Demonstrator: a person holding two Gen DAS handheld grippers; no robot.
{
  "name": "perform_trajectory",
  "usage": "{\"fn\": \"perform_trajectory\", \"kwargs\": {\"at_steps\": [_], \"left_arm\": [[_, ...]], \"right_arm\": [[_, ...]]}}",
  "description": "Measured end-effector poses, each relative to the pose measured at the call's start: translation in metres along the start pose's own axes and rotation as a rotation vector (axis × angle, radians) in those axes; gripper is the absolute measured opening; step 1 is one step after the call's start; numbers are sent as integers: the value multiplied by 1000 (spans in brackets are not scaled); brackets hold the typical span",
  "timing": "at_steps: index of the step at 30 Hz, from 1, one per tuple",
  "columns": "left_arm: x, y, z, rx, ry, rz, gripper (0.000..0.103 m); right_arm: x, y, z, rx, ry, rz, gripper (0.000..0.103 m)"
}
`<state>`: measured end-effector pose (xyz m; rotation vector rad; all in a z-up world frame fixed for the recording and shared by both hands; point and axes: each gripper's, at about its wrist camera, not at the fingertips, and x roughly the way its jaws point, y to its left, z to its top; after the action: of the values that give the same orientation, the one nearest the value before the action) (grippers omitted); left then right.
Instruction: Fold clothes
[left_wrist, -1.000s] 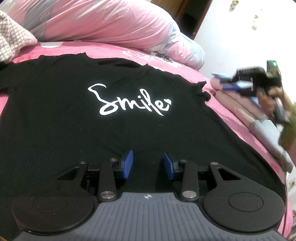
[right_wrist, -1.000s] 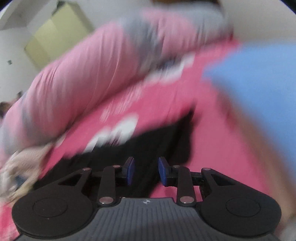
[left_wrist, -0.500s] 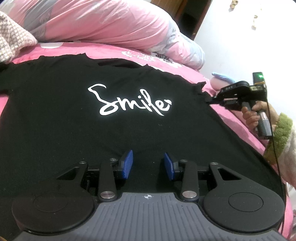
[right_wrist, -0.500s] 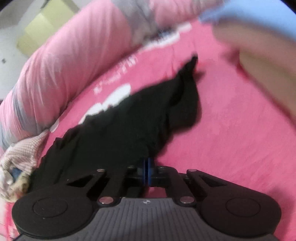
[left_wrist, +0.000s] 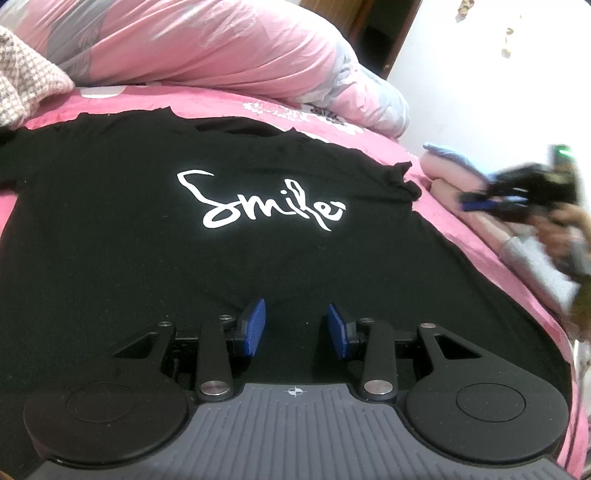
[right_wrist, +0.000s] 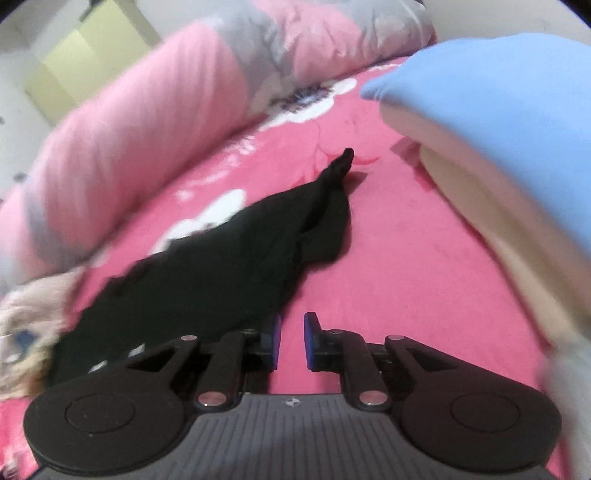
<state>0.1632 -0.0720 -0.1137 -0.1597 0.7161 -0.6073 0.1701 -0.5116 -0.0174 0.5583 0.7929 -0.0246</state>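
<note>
A black T-shirt (left_wrist: 184, 258) with white "Smile" lettering lies spread flat, front up, on the pink bed (left_wrist: 454, 236). My left gripper (left_wrist: 296, 332) hovers open over the shirt's lower part with nothing between its blue pads. Off the shirt's right side, a hand holds my blurred right gripper (left_wrist: 476, 203) beyond the right sleeve (left_wrist: 402, 184). In the right wrist view the right gripper (right_wrist: 291, 341) has its jaws opening, with a narrow gap and only pink sheet between them. The black sleeve (right_wrist: 332, 206) lies stretched out ahead and to the left.
A rolled pink and grey duvet (left_wrist: 221, 48) lines the far side of the bed. A stack of folded clothes (right_wrist: 498, 110) with a blue piece on top sits at the right edge. A knitted beige garment (left_wrist: 22, 85) lies at the far left.
The right gripper reached the right sleeve and shut half a second ago. It has since drawn back to the right with its jaws parted. The left gripper and shirt body stayed put.
</note>
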Motion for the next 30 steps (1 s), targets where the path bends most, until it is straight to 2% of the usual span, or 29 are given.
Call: {"fn": "perform_trajectory", "kwargs": {"at_steps": [5,8,11,22,25,26,30], "left_arm": [[0,-1,1,1,1,0,38],[0,-1,1,3,1,2,38],[0,-1,0,5,-1,3,38],[1,0,0,6,-8,3,38],[1,-1,-1,8,-10,6,38],[1,-1,-1,9,-11,7,38],[0,-1,-1,10,-13,9,38]], "right_arm": [[-80,10,-68,-73,83,19,16],[-99,-1,-112,-43,123,25,16],[-103,-14,-138,9,148,55,16],[-125,-34,-174,34,134,148,14],[-128,-43,-180,78,121,176,14],[-128,-46,-183,97,103,166,4],[-136,-39,-193,153,16,113,1]]}}
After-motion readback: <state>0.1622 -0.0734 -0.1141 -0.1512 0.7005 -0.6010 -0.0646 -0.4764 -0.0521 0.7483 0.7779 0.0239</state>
